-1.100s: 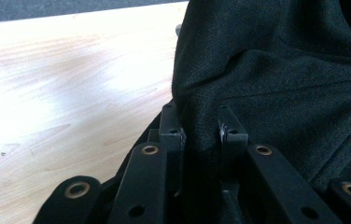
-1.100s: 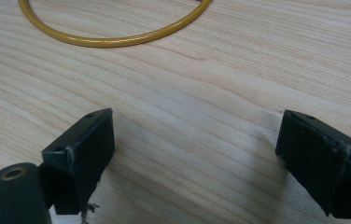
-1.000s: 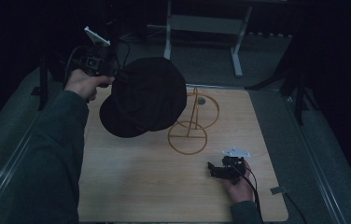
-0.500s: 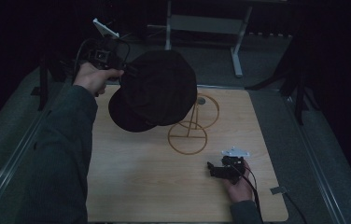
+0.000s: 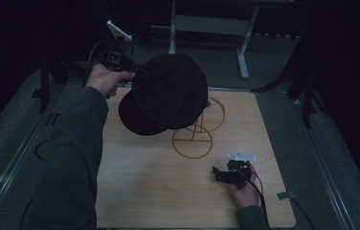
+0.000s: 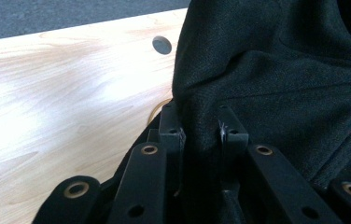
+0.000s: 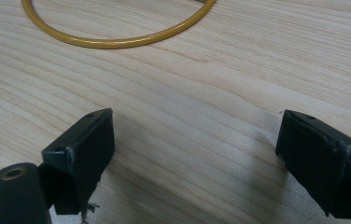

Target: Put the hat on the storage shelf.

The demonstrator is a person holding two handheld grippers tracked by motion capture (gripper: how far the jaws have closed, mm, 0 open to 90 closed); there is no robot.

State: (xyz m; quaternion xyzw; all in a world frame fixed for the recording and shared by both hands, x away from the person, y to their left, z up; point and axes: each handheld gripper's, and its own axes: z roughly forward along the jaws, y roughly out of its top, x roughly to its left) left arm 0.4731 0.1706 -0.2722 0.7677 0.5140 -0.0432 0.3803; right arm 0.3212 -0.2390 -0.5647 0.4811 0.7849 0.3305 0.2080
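Cap (image 5: 168,98) lifted farther by left tool (image 5: 137,72).

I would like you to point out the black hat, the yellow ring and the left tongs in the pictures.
black hat (image 5: 168,93), high view, middle of its crown.
yellow ring (image 7: 117,42), right gripper view, lower arc of the ring.
left tongs (image 6: 200,133), left gripper view, pinched cloth between the two tips.
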